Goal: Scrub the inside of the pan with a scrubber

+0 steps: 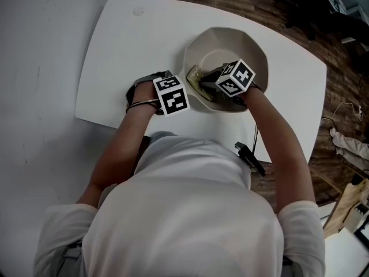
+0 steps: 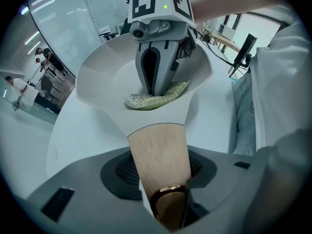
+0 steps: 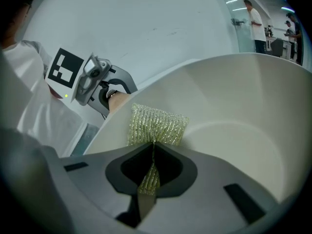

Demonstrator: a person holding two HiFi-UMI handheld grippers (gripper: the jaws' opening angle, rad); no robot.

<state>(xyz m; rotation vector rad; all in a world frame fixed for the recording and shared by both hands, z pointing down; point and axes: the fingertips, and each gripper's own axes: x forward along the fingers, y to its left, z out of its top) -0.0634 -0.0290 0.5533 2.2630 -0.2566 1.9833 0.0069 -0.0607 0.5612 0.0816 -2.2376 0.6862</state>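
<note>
Inside the white pan [image 3: 243, 106], the right gripper [image 3: 152, 167] is pinching the glittery scrubber [image 3: 158, 126] against the near wall, while the left gripper [image 2: 165, 199] is clamping the wooden handle [image 2: 158, 155] in its fingers; scrubbing seems under way, with the base apparently left to do.

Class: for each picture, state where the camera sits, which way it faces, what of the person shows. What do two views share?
Head view: on the person's head, facing steeply down at table and pan; shirt, both forearms show.
Left gripper view: on the left gripper, looking along jaws clamped on the wooden handle into the pan; shirt shows.
Right gripper view: on the right gripper, looking along jaws gripping the scrubber into the pan; shirt shows.
Shared: scrubber, in both gripper views.
</note>
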